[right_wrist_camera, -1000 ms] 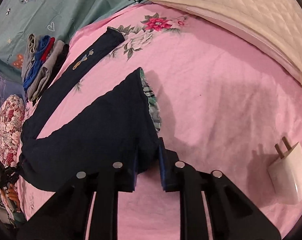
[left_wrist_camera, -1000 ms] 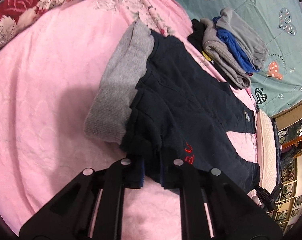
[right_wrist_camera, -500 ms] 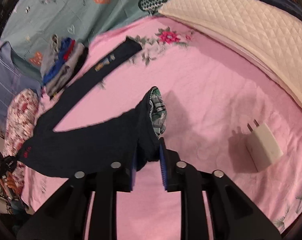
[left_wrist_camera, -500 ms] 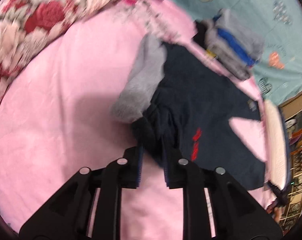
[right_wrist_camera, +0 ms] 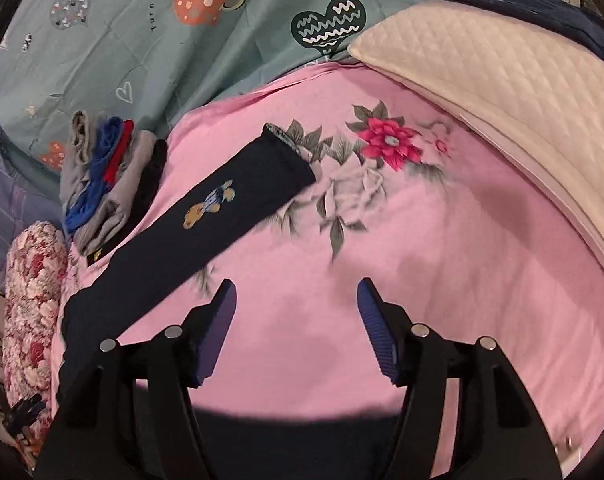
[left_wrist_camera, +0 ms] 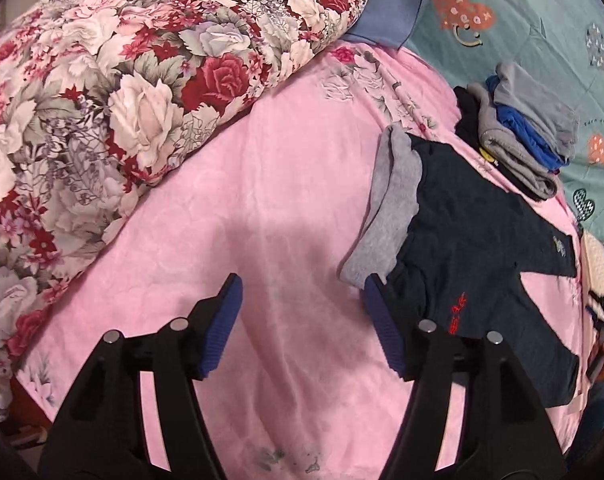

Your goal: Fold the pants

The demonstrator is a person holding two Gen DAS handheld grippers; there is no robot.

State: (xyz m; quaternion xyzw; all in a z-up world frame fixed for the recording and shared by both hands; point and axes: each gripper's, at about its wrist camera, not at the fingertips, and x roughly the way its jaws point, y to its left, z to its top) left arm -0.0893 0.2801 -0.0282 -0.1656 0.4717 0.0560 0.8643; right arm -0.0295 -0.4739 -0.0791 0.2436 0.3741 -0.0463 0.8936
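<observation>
Both tongs have let go within the last half second. Left tongs (left_wrist_camera: pixel 300 320): were pinched on the waist end of the navy pants (left_wrist_camera: pixel 481 248); now spread wide, holding nothing, blue pads over bare pink bedsheet (left_wrist_camera: pixel 230 216), right pad just beside the grey waistband (left_wrist_camera: pixel 393 208), contact uncertain. Right tongs (right_wrist_camera: pixel 298 328): were clamped on a leg cuff with plaid lining showing; now also wide apart and empty, looking out over open sheet. Pants lie flat on the bed: in the left view, waistband at the near left of the garment, red embroidered lettering (left_wrist_camera: pixel 456 313) just right of the right pad, two legs splayed in a V toward the far right. In the right view one leg runs diagonally, cuff at far centre near the printed flower (right_wrist_camera: pixel 387 142), a small bear motif (right_wrist_camera: pixel 208 208) partway along it; the other leg looks to be the dark strip at the bottom edge of that view, under the tongs, not certain. Stack of folded clothes (left_wrist_camera: pixel 517 140) sits at the far side against the teal heart-print sheet (left_wrist_camera: pixel 501 12); floral quilt (left_wrist_camera: pixel 122 80) far left; quilted cream pillow (right_wrist_camera: pixel 501 92) far right. Reading: the release ends a spread-and-flatten step. No fold is made yet, since the legs are still apart. Likely next is a fresh grip to bring one leg over the other; waistband edge is rumpled and may need smoothing first.
</observation>
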